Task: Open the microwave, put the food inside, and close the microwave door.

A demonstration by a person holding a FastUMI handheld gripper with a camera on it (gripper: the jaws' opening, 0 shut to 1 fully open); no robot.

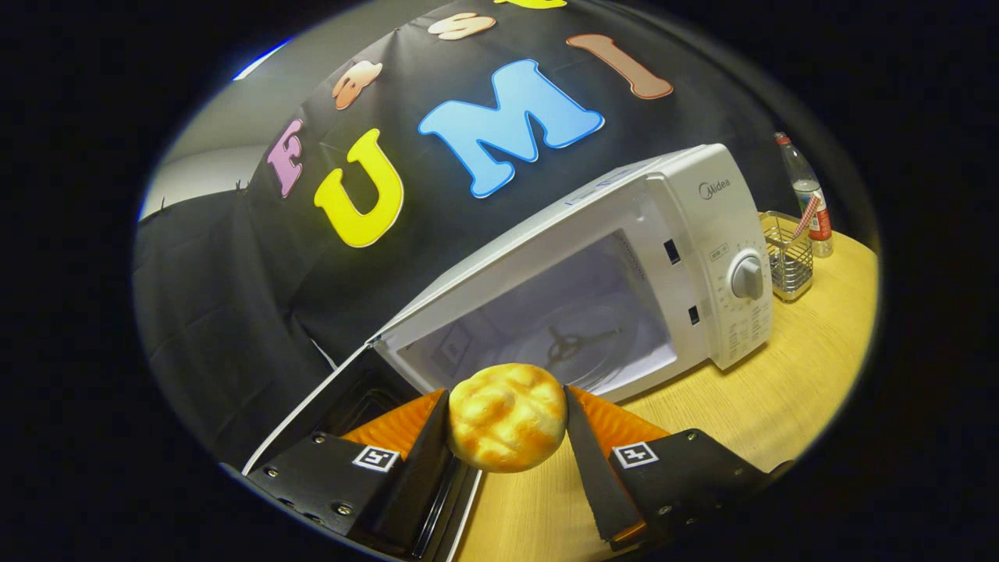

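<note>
A golden bread roll (507,417) sits between my two fingers, and my gripper (507,421) is shut on it, both fingers pressing its sides. Just beyond the roll stands a white microwave (702,234) on a wooden table (780,390). Its door (335,398) is swung wide open to the left, under my left finger. The lit cavity (562,320) shows a glass turntable with its roller ring (581,339). The roll hangs in front of the cavity's lower front edge, outside it. A round knob (747,277) sits on the control panel at the right.
Right of the microwave stand a wire basket (788,257) and a clear plastic bottle (808,195) with a red label. Black cloth forms the booth wall (234,312) behind and to the left. Bare tabletop lies to the right of my fingers.
</note>
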